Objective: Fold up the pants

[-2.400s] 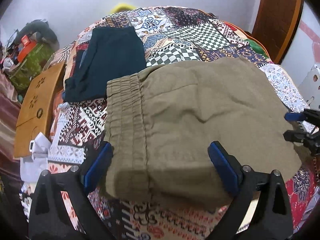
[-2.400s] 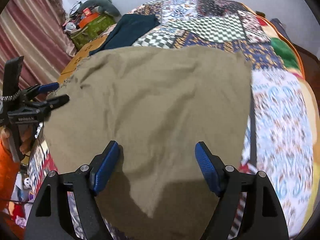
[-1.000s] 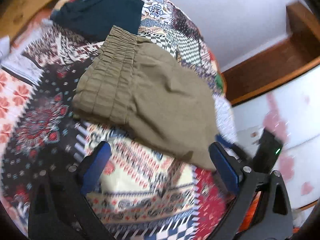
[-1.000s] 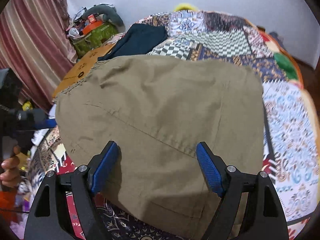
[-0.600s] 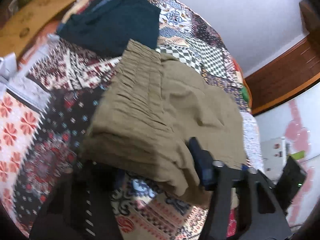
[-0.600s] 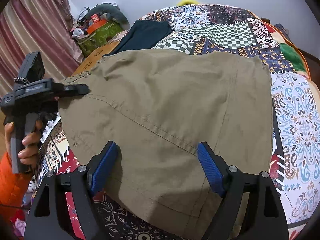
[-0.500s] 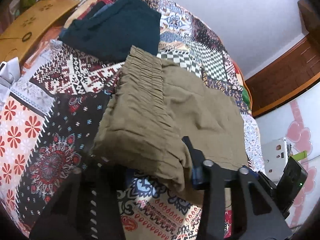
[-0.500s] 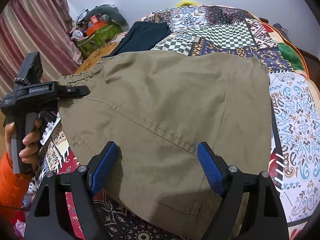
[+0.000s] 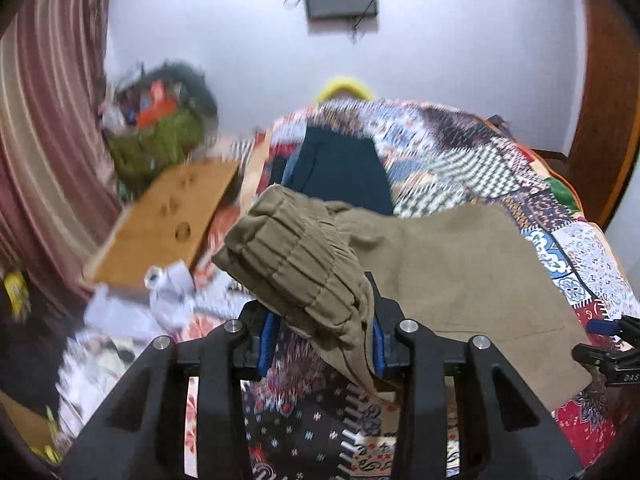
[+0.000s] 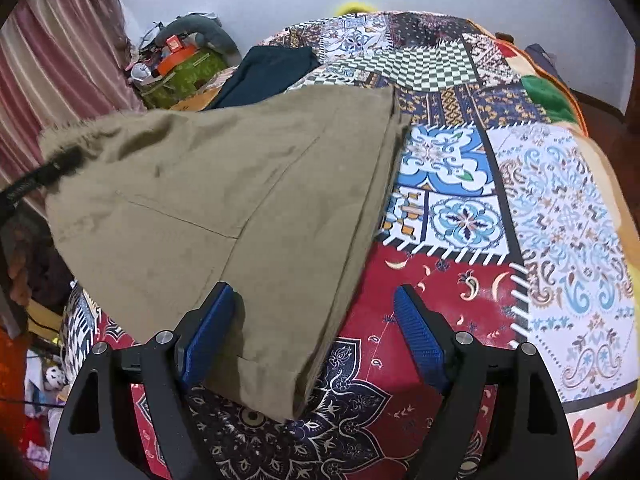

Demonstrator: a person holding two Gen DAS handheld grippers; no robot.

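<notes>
On the patchwork quilt lies one pair of olive pants, folded into a flat stack with its hem end pointing toward the right gripper. The left gripper is clenched on the gathered elastic waistband, lifting that end off the bed while the rest stays down. The right gripper stands wide apart and grasps nothing; its left blue pad touches the edge of the cloth near the hem, the other hangs over bare quilt. One dark folded garment rests farther up the bed, just beyond the pants.
</notes>
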